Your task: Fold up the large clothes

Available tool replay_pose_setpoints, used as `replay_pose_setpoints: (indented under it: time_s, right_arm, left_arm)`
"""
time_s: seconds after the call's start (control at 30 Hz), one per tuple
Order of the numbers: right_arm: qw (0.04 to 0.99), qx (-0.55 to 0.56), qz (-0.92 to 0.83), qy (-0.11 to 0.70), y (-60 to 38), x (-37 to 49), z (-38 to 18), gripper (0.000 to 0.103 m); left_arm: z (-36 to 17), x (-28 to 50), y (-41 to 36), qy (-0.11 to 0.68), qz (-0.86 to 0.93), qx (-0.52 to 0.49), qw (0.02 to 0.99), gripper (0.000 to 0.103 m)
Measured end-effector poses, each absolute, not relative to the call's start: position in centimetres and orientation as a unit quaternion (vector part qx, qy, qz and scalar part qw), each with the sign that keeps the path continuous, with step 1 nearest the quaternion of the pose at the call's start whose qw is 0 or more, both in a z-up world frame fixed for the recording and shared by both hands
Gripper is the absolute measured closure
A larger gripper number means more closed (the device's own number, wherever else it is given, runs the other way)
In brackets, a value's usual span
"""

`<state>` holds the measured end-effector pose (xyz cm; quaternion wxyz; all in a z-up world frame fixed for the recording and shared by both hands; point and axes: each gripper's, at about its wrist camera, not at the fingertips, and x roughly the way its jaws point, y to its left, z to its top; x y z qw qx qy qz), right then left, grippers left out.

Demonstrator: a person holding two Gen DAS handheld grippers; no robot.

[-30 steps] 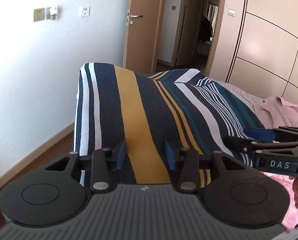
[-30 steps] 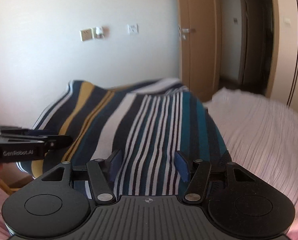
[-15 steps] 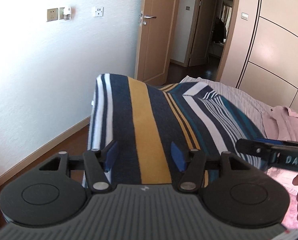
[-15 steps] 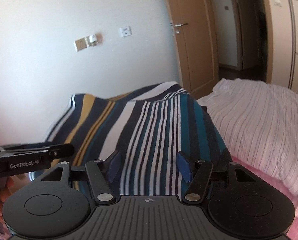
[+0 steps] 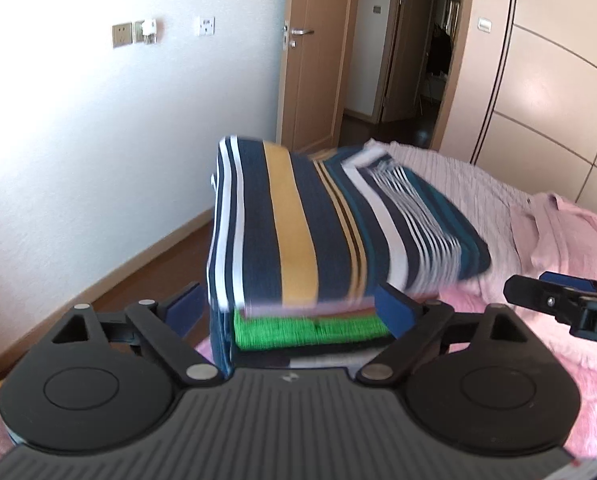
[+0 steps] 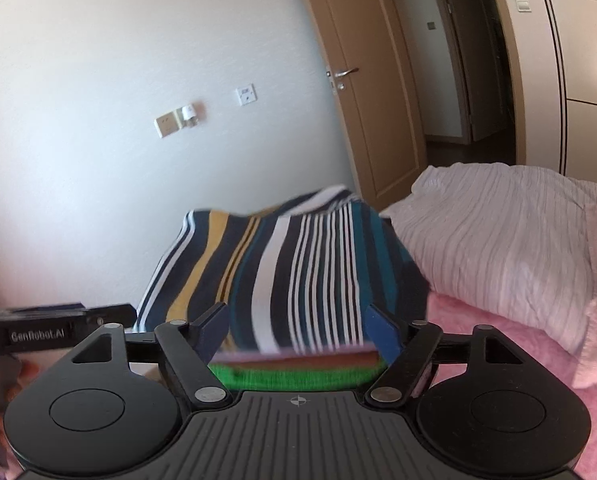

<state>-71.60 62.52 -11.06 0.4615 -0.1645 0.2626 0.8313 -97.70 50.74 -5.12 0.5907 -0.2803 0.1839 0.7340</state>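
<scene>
While spread wide, both sets of jaws clamped on nothing. Left gripper (image 5: 294, 308) low in front of the folded striped garment (image 5: 322, 228), blue pads flanking its near edge with a gap on each side, cloth untouched as far as visible. Right gripper (image 6: 296, 330) likewise parted, pads standing either side of the same striped garment (image 6: 298, 264) without pinching it.

Striped garment folded into a thick rectangle of navy, white, mustard and teal bands, topping a stack (image 5: 310, 330) of other folded pieces: a thin pink-and-brown layer just under it, a bright green knit beneath that, then something dark and white at the bottom. Near edge blurred in both views. Stack sitting on the bed (image 5: 490, 204), toward the edge nearest the white wall (image 5: 78, 128).

Pale striped bedding (image 6: 498, 240) bunched to the right of the stack, fuzzy pink blanket (image 6: 518, 360) in front of it. Pink shirt (image 5: 558, 232) lying further right on the bed. Wooden door (image 5: 310, 52) behind. Right gripper's tip entering the left wrist view from the right edge, well apart from the stack.
</scene>
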Motion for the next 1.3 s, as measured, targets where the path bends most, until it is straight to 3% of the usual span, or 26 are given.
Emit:
replay_pose_setpoints:
  time_s: [0.27, 1.3]
  right_arm:
    - [0.468, -0.201, 0.811, 0.288, 56.1, -69.5, -11.5, 0.029]
    - [0.421, -0.281, 0.803, 0.314, 41.5, -64.3, -13.7, 0.029]
  left_arm:
    - [-6.1, -94.4, 44.2, 0.204, 0.728, -0.291, 0.586, 0.001]
    - [-8.2, -85.8, 28.2, 0.224, 0.738, -0.349, 0.533, 0.001]
